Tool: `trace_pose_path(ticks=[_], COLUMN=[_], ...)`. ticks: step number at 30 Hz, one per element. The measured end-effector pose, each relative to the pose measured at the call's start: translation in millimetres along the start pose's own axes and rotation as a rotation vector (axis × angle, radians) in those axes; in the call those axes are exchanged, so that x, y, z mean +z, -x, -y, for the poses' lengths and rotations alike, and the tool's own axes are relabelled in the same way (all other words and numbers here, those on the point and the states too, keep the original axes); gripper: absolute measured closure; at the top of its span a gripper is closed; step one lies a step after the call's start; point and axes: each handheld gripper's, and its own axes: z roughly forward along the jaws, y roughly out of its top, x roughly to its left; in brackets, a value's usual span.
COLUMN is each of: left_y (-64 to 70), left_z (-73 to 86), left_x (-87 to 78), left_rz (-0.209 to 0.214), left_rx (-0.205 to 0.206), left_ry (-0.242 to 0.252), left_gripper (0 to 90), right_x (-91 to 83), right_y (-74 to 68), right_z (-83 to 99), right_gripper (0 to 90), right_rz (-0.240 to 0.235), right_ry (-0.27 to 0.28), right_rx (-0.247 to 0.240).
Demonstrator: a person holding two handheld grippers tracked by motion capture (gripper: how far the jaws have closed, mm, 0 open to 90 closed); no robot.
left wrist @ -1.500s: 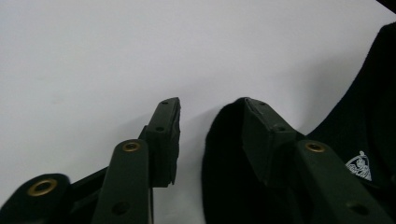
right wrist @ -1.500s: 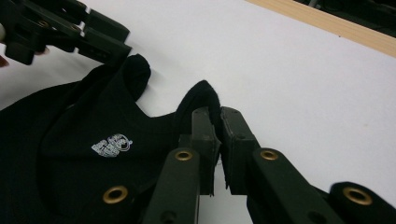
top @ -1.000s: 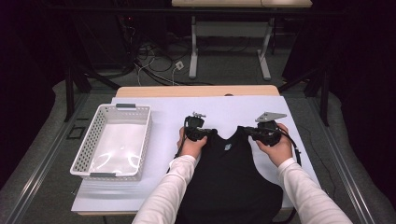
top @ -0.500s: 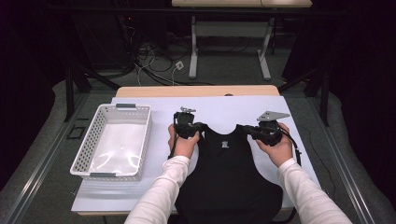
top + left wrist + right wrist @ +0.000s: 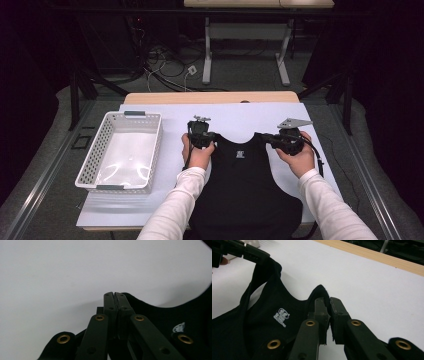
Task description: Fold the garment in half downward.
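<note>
Since the earlier frames, left gripper (image 5: 201,134) shifted left and slightly up, away from right gripper (image 5: 280,141), pulling the top (image 5: 245,190) wider across its shoulders; right gripper about where it was. Now at centre of the high view, one black sleeveless top lying flat on a white sheet (image 5: 240,117), hem toward the bottom edge, neckline toward the top. Left gripper jaws pressed together on the left strap (image 5: 130,298), seen in the left gripper view with black cloth between and beside the closed tips. Right gripper jaws clamped on the right strap (image 5: 322,291), a thin fold of fabric pinched in the narrow slit between them. Two hands in long white sleeves, one per gripper, coming up from the bottom edge. Small white printed label (image 5: 281,317) inside the neckline, lower left of the right gripper view. Soft, matte knit; smooth, pale, unmarked sheet; light wooden table edge (image 5: 210,97) showing beyond it. One white plastic basket (image 5: 150,145) at left of the high view, rectangular, perforated walls, well apart from the top. Nothing between the grippers but the scooped neckline. Behind the table, upper part of the frame, dark floor with loose cables (image 5: 165,65) and two white table legs (image 5: 207,55).
</note>
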Motion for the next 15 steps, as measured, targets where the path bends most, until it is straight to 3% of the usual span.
trace_pose_path(ticks=[2, 10, 15], left_y=[1.8, 8.1, 15.6], left_z=[0.9, 5.7, 6.6], left_x=[5.2, 26.2, 31.3], left_rz=[0.049, 0.109, 0.142], left_rx=[-0.004, -0.033, -0.013], left_ry=[-0.017, -0.05, -0.058], left_gripper=[88.7, 87.6, 84.8], right_x=[1.3, 5.2, 4.9], right_y=[1.3, 5.5, 12.2], right_z=[0.9, 2.7, 5.8], right_gripper=[85.1, 85.1, 85.2], right_rz=[0.006, 0.025, 0.035], right_ry=[-0.002, -0.02, -0.027], right_rx=[0.003, 0.006, 0.021])
